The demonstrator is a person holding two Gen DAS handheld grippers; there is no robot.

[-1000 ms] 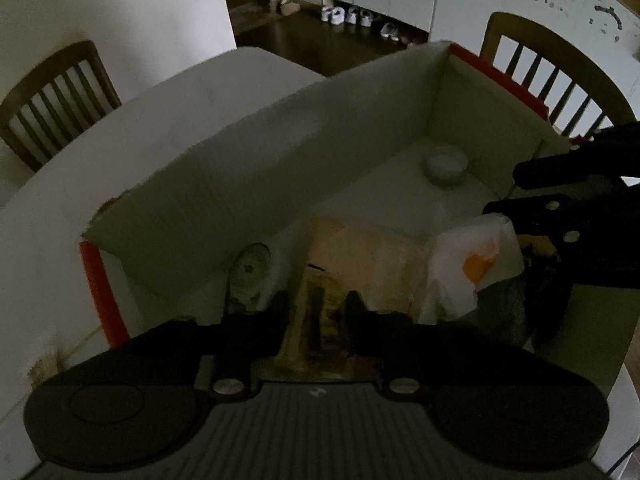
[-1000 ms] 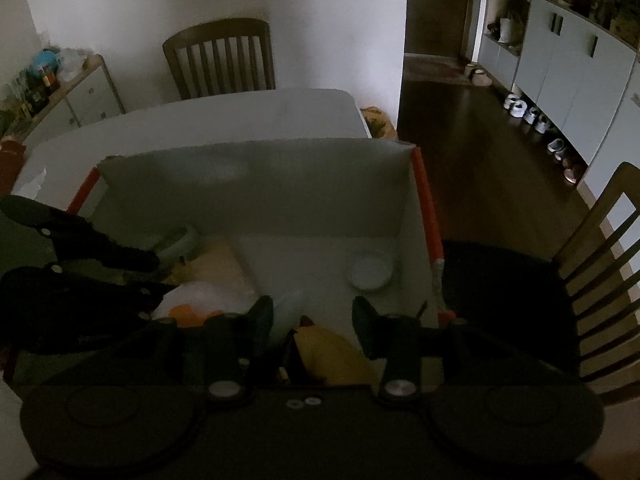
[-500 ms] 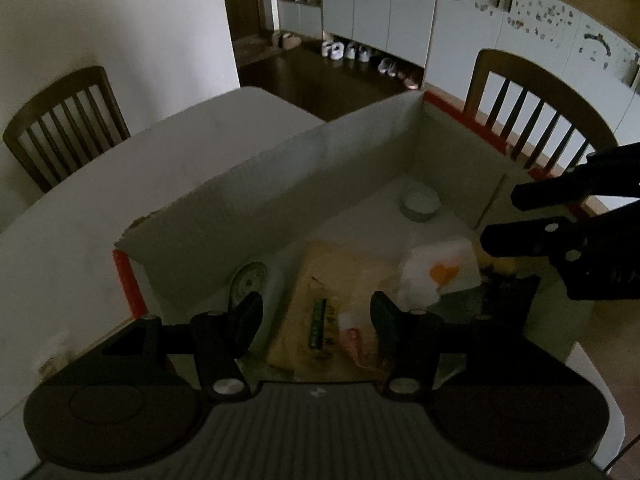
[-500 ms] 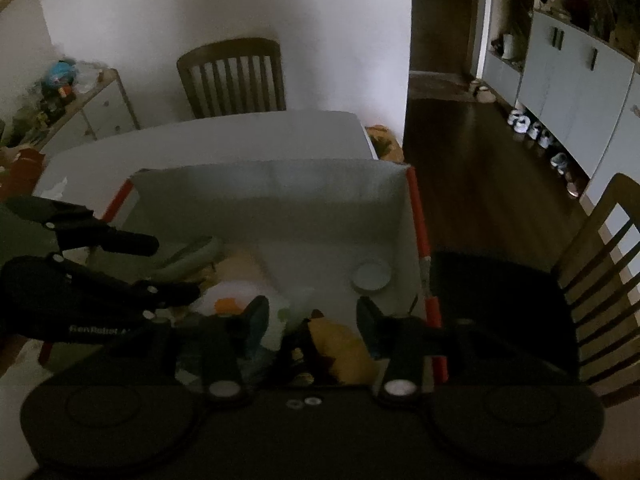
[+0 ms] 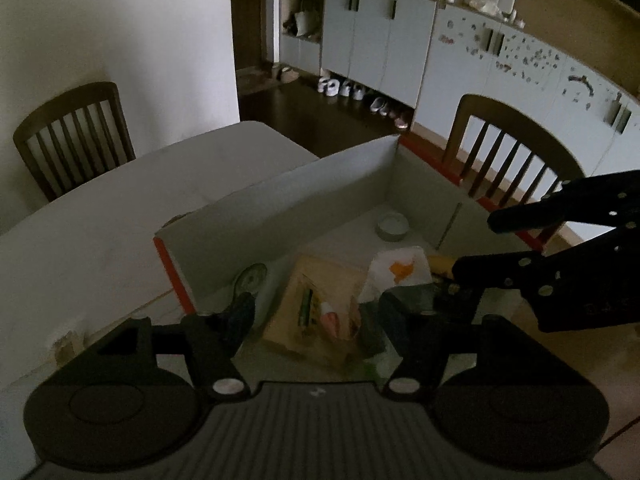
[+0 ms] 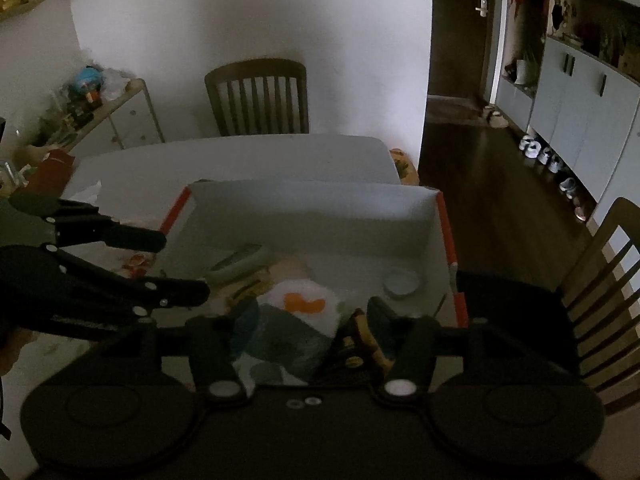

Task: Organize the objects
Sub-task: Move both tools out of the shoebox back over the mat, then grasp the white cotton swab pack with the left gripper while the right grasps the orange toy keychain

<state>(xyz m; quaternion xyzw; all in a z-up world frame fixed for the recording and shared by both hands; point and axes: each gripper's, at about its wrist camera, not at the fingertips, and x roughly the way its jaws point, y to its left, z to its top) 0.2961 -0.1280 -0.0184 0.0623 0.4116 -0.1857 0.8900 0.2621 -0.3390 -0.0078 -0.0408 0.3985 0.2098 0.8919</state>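
Both claws hang above the near end of an open cardboard box (image 5: 320, 184) that sits on the white counter (image 5: 100, 220), and neither grips anything.

The left claw (image 5: 316, 314) has its fingers spread wide. Just below and ahead of them, at twelve o'clock, lies a tan paper packet (image 5: 316, 312) with a green and red print on it. At eleven o'clock a pale green round-ended thing (image 5: 250, 278) leans against the box's left wall.

The right claw (image 6: 310, 314) is parted as well. A dark, teal-patterned bag (image 6: 280, 340) fills the gap under its fingers, and a yellow and black packet (image 6: 360, 340) sits against the inside of its right finger; I cannot tell whether the two touch.

Beyond both, toward the middle of the box, a white wrapper with an orange blotch (image 6: 304, 300) rests on the pile, at twelve o'clock from the right claw and one o'clock from the left.

Farther in, near the far right corner, a small white round dish (image 6: 402, 282) lies alone on the box floor, well apart from the heap.

Past the box, two dark wooden chairs (image 6: 258, 96) stand at the counter.
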